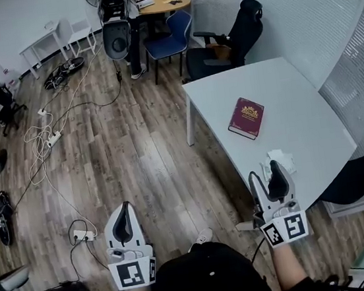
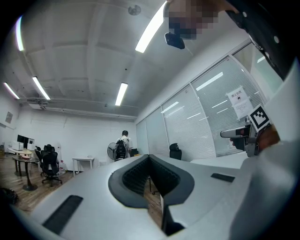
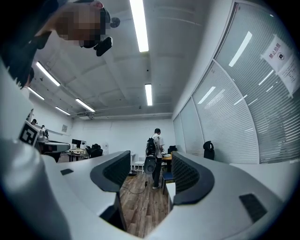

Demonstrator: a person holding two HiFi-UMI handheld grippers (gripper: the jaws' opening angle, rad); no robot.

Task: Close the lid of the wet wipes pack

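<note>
Resting on one tabletop [image 1: 288, 94] at right are one maroon book [image 1: 246, 118], title unreadable, and one wet wipes pack [image 1: 280, 159]; left gripper [image 1: 124, 207] jaws meet empty, right gripper [image 1: 266, 177] jaws gape empty.

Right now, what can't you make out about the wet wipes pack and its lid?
- Wet wipes pack: head view, small, white on the white table, partly behind the right gripper; open or closed, cannot tell.
- Left and right gripper views: pack out of frame; both look across the room.
- Red book: cover print too small, head view.
</note>
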